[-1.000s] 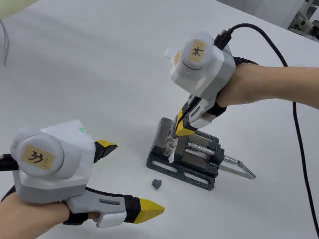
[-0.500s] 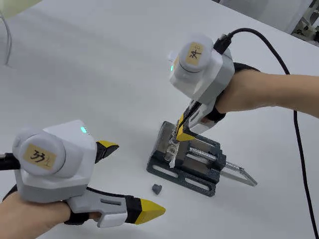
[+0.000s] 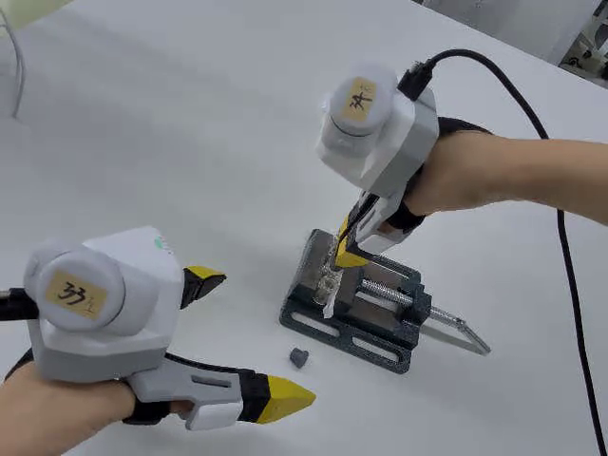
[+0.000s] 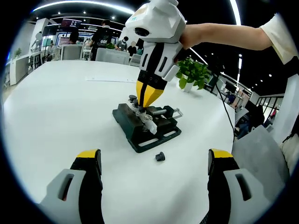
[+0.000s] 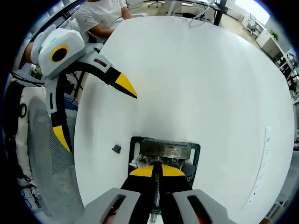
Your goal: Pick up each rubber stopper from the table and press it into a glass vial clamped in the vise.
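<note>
A dark metal vise [image 3: 366, 323] stands on the white table with clear glass vials [image 3: 328, 286] clamped in it. My right gripper [image 3: 347, 253] points down onto the vials, its yellow tips shut together; nothing shows between them. In the right gripper view these tips [image 5: 156, 171] sit right over the vise [image 5: 163, 148] and the vials [image 5: 141, 162]. One small grey rubber stopper [image 3: 298, 357] lies on the table just in front of the vise. My left gripper [image 3: 245, 339] hovers open at the lower left, short of the stopper [image 4: 160, 157].
A black cable [image 3: 560, 237] runs from the right gripper across the table at the right. The vise's screw handle [image 3: 461, 328] sticks out to the right. Bare white tabletop [image 3: 171, 123] stretches left and far. People and a potted plant [image 4: 194, 74] are beyond the table.
The right gripper's body has leaned slightly left while its tips stay on the vials. The left gripper and the stopper have hardly moved.
</note>
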### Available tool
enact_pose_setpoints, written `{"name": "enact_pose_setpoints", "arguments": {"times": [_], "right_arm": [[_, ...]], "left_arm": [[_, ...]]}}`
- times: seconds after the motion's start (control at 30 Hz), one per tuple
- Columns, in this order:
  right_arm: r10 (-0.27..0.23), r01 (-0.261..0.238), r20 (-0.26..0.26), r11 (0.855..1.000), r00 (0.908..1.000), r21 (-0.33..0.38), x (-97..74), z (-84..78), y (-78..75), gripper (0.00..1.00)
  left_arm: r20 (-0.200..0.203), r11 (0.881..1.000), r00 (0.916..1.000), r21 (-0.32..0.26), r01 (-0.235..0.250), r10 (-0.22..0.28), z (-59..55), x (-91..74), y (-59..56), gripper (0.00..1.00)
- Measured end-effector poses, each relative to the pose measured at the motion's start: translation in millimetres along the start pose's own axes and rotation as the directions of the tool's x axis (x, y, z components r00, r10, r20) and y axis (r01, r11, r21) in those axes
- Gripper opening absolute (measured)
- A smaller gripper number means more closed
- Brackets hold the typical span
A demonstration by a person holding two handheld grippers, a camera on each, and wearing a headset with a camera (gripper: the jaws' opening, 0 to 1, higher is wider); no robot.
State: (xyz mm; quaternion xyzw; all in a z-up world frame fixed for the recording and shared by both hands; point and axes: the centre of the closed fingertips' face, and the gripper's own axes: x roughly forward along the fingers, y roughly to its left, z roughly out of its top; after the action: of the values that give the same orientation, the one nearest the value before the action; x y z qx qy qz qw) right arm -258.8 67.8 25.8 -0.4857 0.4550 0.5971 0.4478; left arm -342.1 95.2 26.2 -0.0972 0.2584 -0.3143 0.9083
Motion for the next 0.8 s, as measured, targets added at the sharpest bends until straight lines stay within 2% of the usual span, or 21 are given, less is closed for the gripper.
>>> {"name": "enact_pose_setpoints", "arguments": {"times": [0.03,0.23,0.27,0.3,0.4,0.43,0.47,0.5,0.53,0.6,0.63,0.67,0.8], "right_arm": [[-0.004,0.003,-0.001,1.0,1.0,-0.019,0.1,0.5,-1.0,0.0],[0.001,-0.001,0.011,1.0,0.9999,0.001,0.6,-0.6,-1.8,0.0],[-0.01,0.01,0.008,1.0,0.9999,0.002,0.9,-0.2,-0.9,0.0],[-0.033,0.033,0.001,0.998,0.9995,-0.051,1.1,0.5,-2.0,0.0],[-0.036,0.036,-0.001,0.999,0.9994,-0.012,1.4,0.7,1.5,0.0],[-0.044,0.043,-0.002,0.999,0.9991,-0.012,1.6,0.9,3.5,0.0],[-0.064,0.064,-0.004,0.997,0.9979,-0.05,1.5,1.0,2.1,0.0],[-0.067,0.067,-0.003,0.998,0.9978,-0.013,1.6,0.6,2.7,0.0],[-0.079,0.078,-0.006,0.996,0.9969,-0.037,1.2,0.2,3.8,0.0],[-0.099,0.099,-0.009,0.995,0.995,-0.015,1.4,0.4,3.8,0.0],[-0.118,0.117,-0.017,0.992,0.9929,-0.057,1.6,0.8,3.0,0.0],[-0.121,0.12,-0.017,0.992,0.9926,-0.031,2.1,0.6,4.5,0.0],[-0.14,0.139,-0.018,0.99,0.99,-0.034,2.2,0.4,2.7,0.0]], "left_arm": [[-0.002,1.0,1.0,0.0,0.002,-0.002,-0.4,0.0,-0.4,0.94],[0.002,1.0,1.0,-0.001,-0.001,0.001,0.1,-0.8,1.0,0.94],[0.001,1.0,1.0,0.0,-0.002,0.002,-0.4,-0.7,1.3,0.94],[-0.001,1.0,1.0,-0.001,-0.004,0.004,-0.8,-1.0,2.6,0.94],[0.0,1.0,1.0,-0.001,-0.005,0.005,-0.3,-1.2,3.7,0.94],[0.0,1.0,1.0,0.001,-0.004,0.004,-0.2,-1.1,3.8,0.94],[0.003,1.0,1.0,0.001,-0.004,0.004,0.2,-1.3,4.3,0.94],[0.007,1.0,1.0,0.0,-0.002,0.002,0.9,-1.1,4.1,0.94],[0.005,1.0,1.0,0.0,-0.003,0.003,0.8,-1.1,4.5,0.94],[0.005,1.0,1.0,0.002,-0.001,0.001,0.9,-0.7,4.4,0.94],[0.008,1.0,1.0,0.001,-0.003,0.003,1.4,-0.7,4.5,0.94],[0.013,1.0,0.9999,0.0,-0.003,0.003,2.2,-0.4,4.3,0.94],[0.009,1.0,1.0,0.002,0.0,0.0,2.0,0.2,2.4,0.94]]}}
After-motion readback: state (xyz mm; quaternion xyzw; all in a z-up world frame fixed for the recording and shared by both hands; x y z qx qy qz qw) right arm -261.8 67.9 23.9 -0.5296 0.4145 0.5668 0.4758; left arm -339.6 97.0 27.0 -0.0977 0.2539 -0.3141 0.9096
